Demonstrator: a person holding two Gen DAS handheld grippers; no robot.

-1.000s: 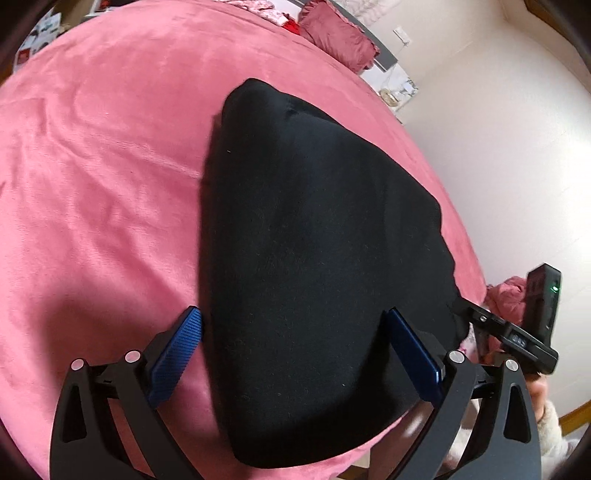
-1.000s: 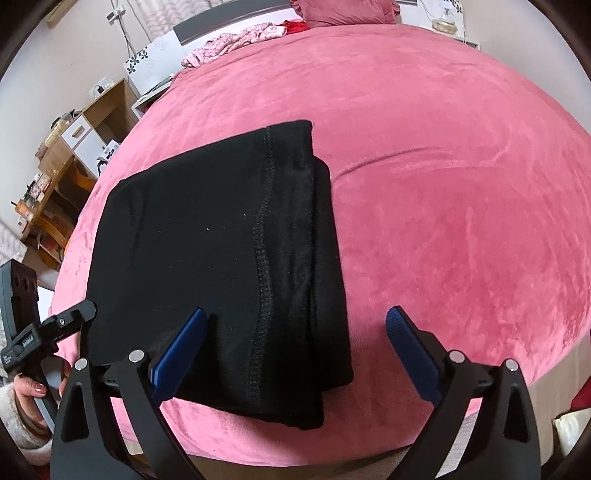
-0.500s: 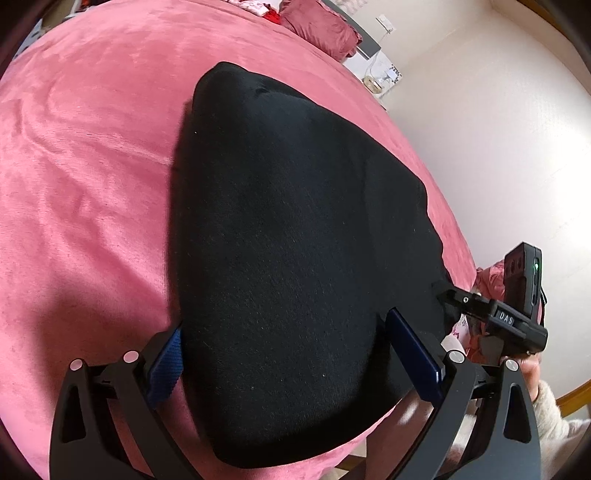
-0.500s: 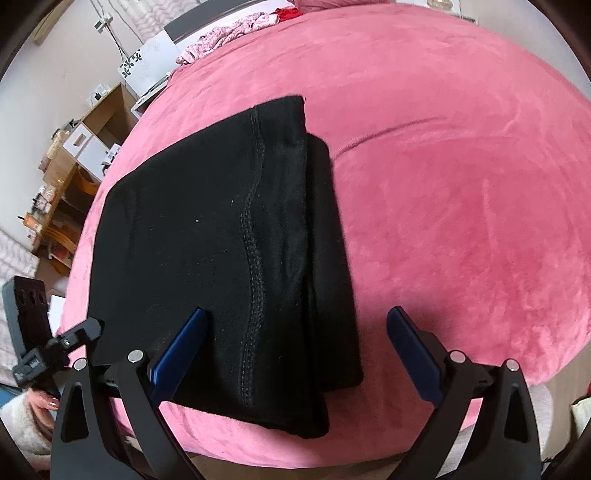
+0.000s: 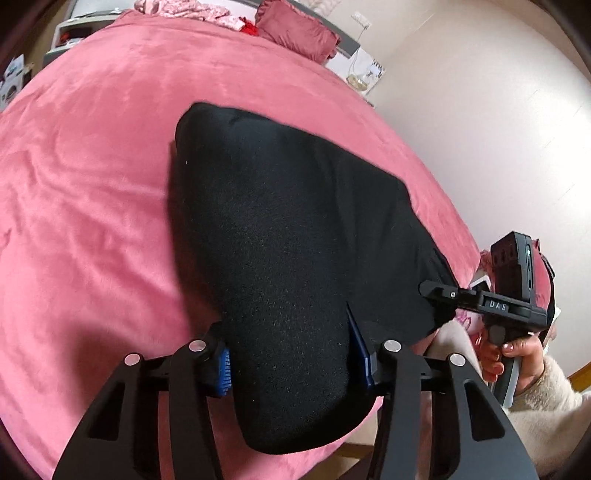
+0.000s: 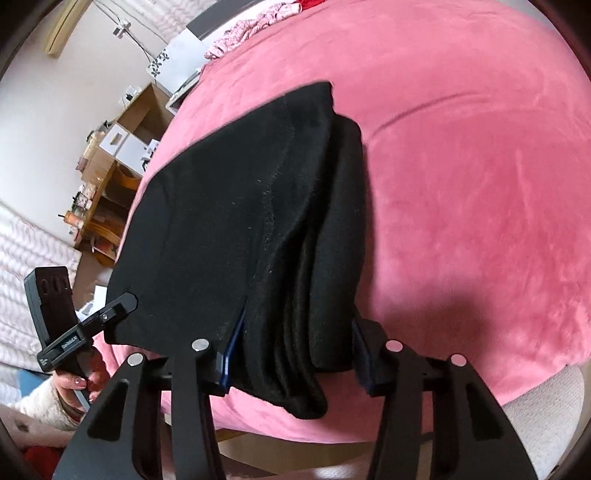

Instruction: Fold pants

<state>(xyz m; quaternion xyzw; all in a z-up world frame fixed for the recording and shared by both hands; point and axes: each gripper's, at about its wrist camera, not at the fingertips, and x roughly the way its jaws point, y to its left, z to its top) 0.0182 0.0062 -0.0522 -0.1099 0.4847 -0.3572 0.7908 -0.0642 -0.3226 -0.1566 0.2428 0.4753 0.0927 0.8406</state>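
— Both sets of jaws, wide open a moment ago, now pinch the black pants [image 5: 295, 258] at the near edge of the bed [image 5: 92, 184].
— Soft, thick, floppy layers — grip every ply, or they'll slide.

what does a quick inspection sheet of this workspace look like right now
surface: pink bedspread, lightly creased, covers the bed
job's things: black pants folded into a stacked bundle at the near bed edge, layered edges on the right wrist view's right side
clutter: patterned pink clothes and a dark pink pillow at the far end
grippers: left gripper and right gripper each closed partway around the pants' near edge, fabric bunched between the pads
cables: thin wires on the wall
surroundings: wooden shelf unit with boxes, cream wall
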